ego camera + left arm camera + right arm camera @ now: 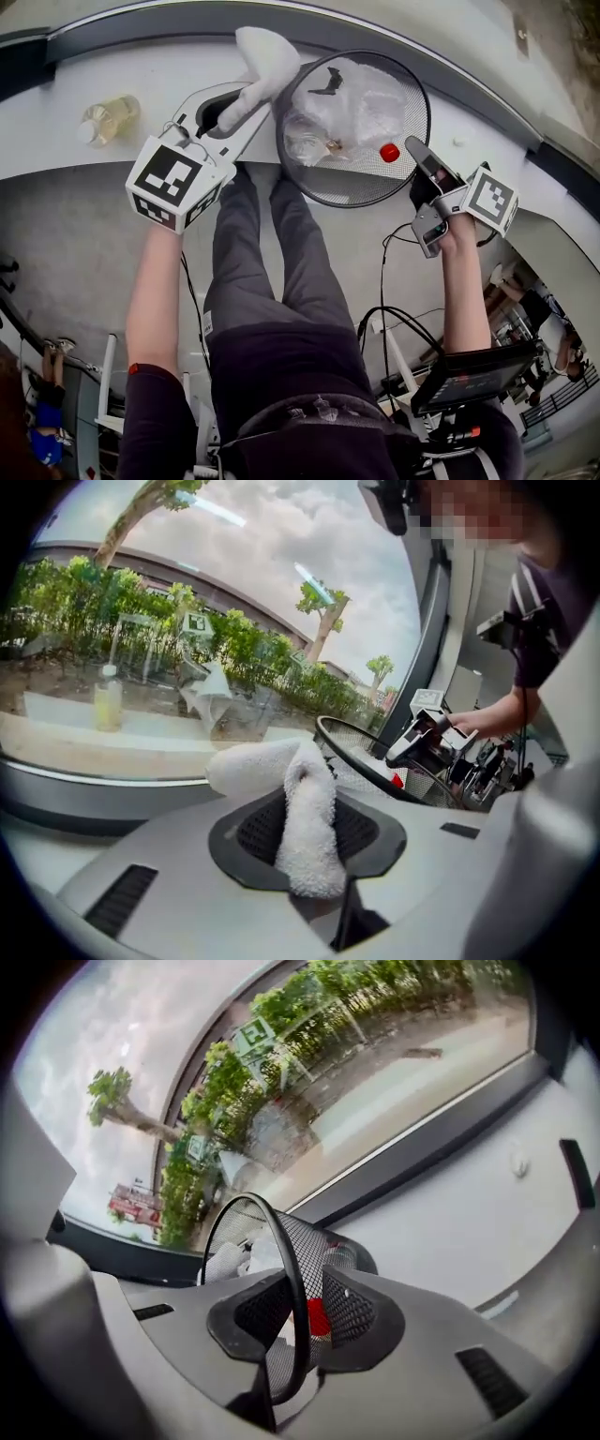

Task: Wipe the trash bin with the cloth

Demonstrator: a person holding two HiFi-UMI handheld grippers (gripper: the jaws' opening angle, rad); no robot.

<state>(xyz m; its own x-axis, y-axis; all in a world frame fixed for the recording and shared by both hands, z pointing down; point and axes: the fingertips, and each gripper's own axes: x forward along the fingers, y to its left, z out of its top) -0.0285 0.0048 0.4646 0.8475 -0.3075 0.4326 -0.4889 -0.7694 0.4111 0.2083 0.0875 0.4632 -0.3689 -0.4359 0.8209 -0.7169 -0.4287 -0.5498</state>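
The black wire-mesh trash bin (pixel 356 192) stands on the white ledge (pixel 112 80), its mouth open towards the head view. My left gripper (pixel 246 98) is shut on a white cloth (pixel 262 52), which bulges out past the jaws beside the bin's left rim. In the left gripper view the cloth (pixel 307 822) hangs folded between the pads, with the bin rim (pixel 356 757) just beyond. My right gripper (pixel 419 159) straddles the bin's right rim. In the right gripper view the rim (pixel 286 1241) runs between the jaws with a gap on either side, so the gripper (pixel 300 1314) is open.
Crumpled clear plastic and a red cap (pixel 390 152) lie inside the bin. A bottle of pale yellow liquid (pixel 108 117) stands on the ledge to the left. A window runs behind the ledge. My legs and some cables are below.
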